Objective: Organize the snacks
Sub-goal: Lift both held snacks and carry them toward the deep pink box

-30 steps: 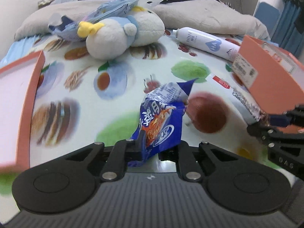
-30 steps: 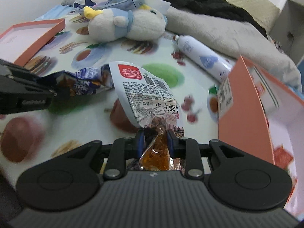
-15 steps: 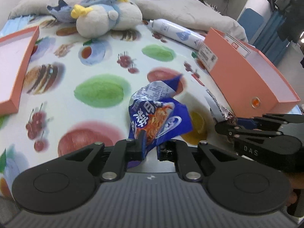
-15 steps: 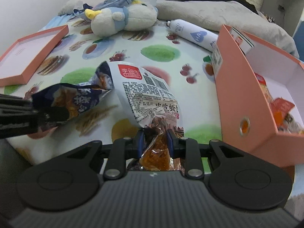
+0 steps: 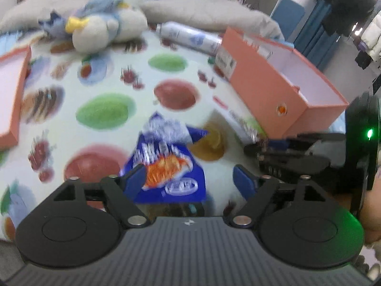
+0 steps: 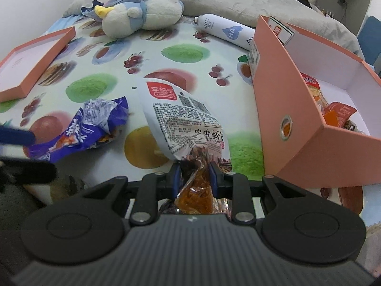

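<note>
— What's spread out in front of you?

— The biggest thing is the fruit-print cloth (image 6: 185,54) covering the surface. On my right stands the open orange box (image 6: 281,90), upright, with a few snack packets (image 6: 338,112) already lying inside against its white floor. Far left lies the flat orange lid (image 6: 35,59), well apart from the box. At the back rest a plush bird (image 6: 140,16) and a white spray bottle (image 6: 226,32), the bottle's far end just beside the box's rear corner.

— And your right hand?

— My right gripper (image 6: 194,175) points forward, low over the near edge of the cloth, just left of the box's front corner. Its fingers are closed on the crinkled bottom of the white snack packet (image 6: 183,116), which stands up and leans away from me, red logo at the top.

— The left one?

— My left gripper (image 5: 190,178) is level and aimed the same way, jaws spread wide. The blue snack packet (image 5: 166,164) lies on the cloth between them; the left fingertip (image 5: 134,178) overlaps its edge, though with the blur I can't tell whether it touches. From the right camera the packet sits crumpled on the cloth, just left of the white one.
</note>
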### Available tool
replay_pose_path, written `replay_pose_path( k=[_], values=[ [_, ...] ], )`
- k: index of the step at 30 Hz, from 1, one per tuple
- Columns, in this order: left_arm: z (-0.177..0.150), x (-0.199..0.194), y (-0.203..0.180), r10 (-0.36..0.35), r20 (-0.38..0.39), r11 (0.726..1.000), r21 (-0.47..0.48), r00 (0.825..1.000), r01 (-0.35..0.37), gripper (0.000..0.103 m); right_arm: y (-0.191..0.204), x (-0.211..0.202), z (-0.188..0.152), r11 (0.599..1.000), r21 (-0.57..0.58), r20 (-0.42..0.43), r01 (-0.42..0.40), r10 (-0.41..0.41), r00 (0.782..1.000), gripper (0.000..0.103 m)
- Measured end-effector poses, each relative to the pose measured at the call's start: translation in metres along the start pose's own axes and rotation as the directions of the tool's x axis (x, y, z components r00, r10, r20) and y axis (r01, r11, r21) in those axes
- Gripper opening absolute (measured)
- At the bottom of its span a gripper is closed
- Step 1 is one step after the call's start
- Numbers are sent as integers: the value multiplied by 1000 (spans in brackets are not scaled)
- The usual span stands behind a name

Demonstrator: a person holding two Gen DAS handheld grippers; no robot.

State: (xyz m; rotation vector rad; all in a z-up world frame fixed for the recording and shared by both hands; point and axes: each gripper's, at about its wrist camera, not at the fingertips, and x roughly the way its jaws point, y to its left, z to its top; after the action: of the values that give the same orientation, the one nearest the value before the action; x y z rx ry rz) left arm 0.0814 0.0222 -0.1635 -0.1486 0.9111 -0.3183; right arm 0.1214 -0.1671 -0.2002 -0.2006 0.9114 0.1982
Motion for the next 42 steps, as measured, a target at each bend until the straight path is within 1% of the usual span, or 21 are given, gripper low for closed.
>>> replay_pose_path(
  k=[1, 4, 5, 7, 10, 13, 15, 19, 22, 24, 26, 28, 30, 33, 36, 38, 42],
  values=[
    [4, 0, -1, 6, 11, 1000, 16, 1000, -6, 85, 0, -1, 0, 1000, 1, 1, 0, 0, 1000, 29],
    [17, 8, 3, 46, 8, 998, 47, 999, -46, 85, -1, -1, -1, 1000, 6, 1, -1, 1, 1000, 29],
    [21, 13, 6, 44, 9, 998, 47, 999, -44, 86, -1, -1, -1, 1000, 5, 1, -1, 1, 1000, 29],
    [28, 25, 13, 45, -17, 998, 47, 999, -44, 88, -2, 0, -1, 1000, 6, -2, -2, 2, 1000, 29],
    [34, 49, 18, 47, -51, 996, 80, 998, -43, 88, -2, 2, -1, 1000, 14, -11, -11, 11, 1000, 29],
    [36, 73, 21, 93, -96, 991, 106, 991, -83, 88, -3, 3, -1, 1000, 20, -14, -13, 13, 1000, 29],
    [36, 85, 22, 102, -115, 988, 126, 988, -87, 88, -2, 3, -1, 1000, 23, -11, -12, 13, 1000, 29],
    [32, 103, 27, 107, -146, 989, 118, 983, -90, 88, -2, 2, -2, 1000, 21, 0, -14, 14, 1000, 29],
    [29, 109, 28, 115, -149, 989, 108, 982, -100, 88, -4, 1, -3, 999, 38, 7, -16, 15, 1000, 29],
    [27, 110, 30, 107, -149, 992, 88, 983, -95, 88, -5, 1, -3, 999, 50, 11, -16, 16, 1000, 29],
    [27, 108, 32, 105, -140, 993, 63, 985, -97, 85, -6, 0, -3, 998, 58, 14, -18, 17, 1000, 29],
    [28, 106, 34, 105, -133, 994, 37, 986, -101, 73, -7, 0, -2, 998, 67, 18, -21, 20, 1000, 29],
    [30, 104, 36, 110, -130, 994, 12, 985, -109, 67, -8, -1, -1, 997, 74, 23, -24, 22, 999, 29],
    [33, 102, 37, 125, -138, 992, -16, 982, -129, 61, -11, -2, 1, 996, 87, 10, -18, 17, 1000, 29],
    [36, 97, 35, 142, -139, 989, -25, 980, -147, 59, -16, -4, 5, 994, 109, 6, -23, 22, 1000, 29],
    [39, 94, 36, 140, -139, 988, -43, 980, -147, 59, -18, -6, 7, 993, 115, 8, -27, 26, 1000, 29],
    [47, 83, 36, 133, -119, 985, -92, 984, -144, 59, -20, -17, 17, 991, 129, 40, -30, 25, 999, 29]
  ],
)
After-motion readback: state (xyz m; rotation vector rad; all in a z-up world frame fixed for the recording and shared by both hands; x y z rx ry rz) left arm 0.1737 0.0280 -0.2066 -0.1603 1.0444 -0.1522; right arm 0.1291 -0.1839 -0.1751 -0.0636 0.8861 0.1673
